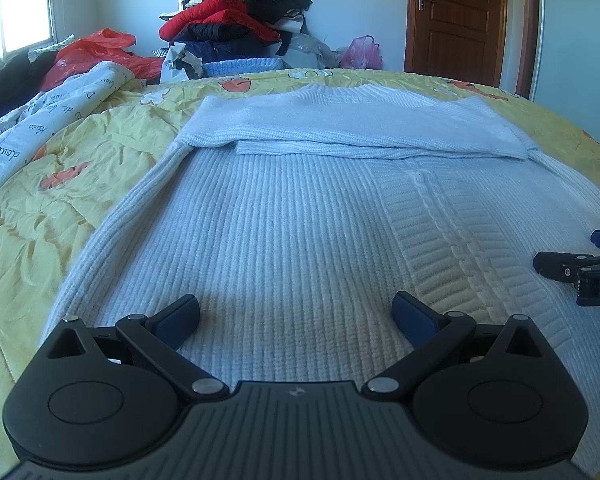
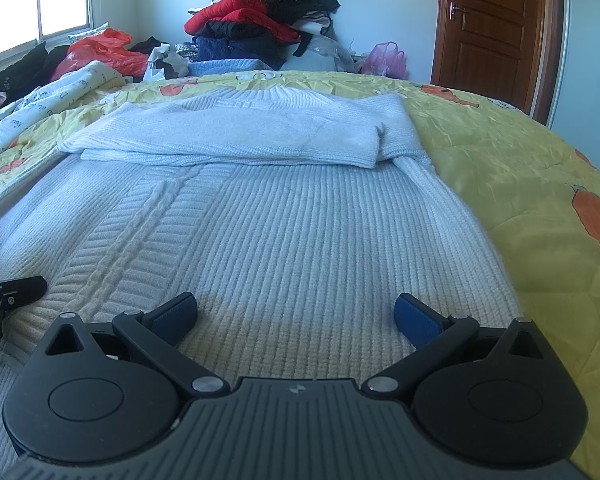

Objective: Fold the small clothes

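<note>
A white ribbed knit sweater (image 1: 284,216) lies flat on the yellow quilt, also in the right wrist view (image 2: 300,220). Both sleeves (image 1: 340,128) are folded across its chest at the far end, also in the right wrist view (image 2: 240,132). My left gripper (image 1: 296,314) is open and empty, just above the sweater's near left part. My right gripper (image 2: 296,314) is open and empty, above the near right part. Each gripper shows at the edge of the other's view: the right one (image 1: 572,272), the left one (image 2: 4,300).
The yellow quilt (image 2: 520,168) with orange prints covers the bed. A printed white blanket (image 1: 32,128) lies at the left. A pile of dark and red clothes (image 1: 236,20), red and pink plastic bags, a window and a brown door (image 1: 456,12) stand beyond the bed.
</note>
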Available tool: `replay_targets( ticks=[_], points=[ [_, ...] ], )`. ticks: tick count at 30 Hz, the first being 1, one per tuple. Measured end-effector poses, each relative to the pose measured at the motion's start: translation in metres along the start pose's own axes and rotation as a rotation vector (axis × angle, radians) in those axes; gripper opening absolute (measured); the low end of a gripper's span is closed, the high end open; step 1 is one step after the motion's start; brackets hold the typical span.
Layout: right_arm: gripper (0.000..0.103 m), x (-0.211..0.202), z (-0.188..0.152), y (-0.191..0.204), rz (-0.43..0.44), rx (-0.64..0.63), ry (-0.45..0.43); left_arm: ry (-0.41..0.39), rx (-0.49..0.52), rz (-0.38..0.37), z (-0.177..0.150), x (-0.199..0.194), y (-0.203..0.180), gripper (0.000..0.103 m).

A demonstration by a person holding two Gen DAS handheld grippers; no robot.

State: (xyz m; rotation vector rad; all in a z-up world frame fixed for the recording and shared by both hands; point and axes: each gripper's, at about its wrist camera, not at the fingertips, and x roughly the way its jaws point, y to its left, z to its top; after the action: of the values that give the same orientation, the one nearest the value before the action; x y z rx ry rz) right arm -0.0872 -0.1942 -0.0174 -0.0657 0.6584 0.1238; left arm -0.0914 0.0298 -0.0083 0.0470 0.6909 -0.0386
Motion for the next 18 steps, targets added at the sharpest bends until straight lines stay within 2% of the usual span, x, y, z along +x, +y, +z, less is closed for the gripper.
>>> replay_targets(
  ticks=[9,18],
  points=[
    [0.101,-0.003,-0.001,0.0,-0.012,-0.006,-0.001,0.002,0.001,0.0,0.0,0.0,0.0,0.103],
    [0.101,-0.043,-0.032,-0.005,0.032,-0.066,-0.008,0.024,0.007,-0.007,-0.009,-0.015,0.007,0.103]
  ],
)
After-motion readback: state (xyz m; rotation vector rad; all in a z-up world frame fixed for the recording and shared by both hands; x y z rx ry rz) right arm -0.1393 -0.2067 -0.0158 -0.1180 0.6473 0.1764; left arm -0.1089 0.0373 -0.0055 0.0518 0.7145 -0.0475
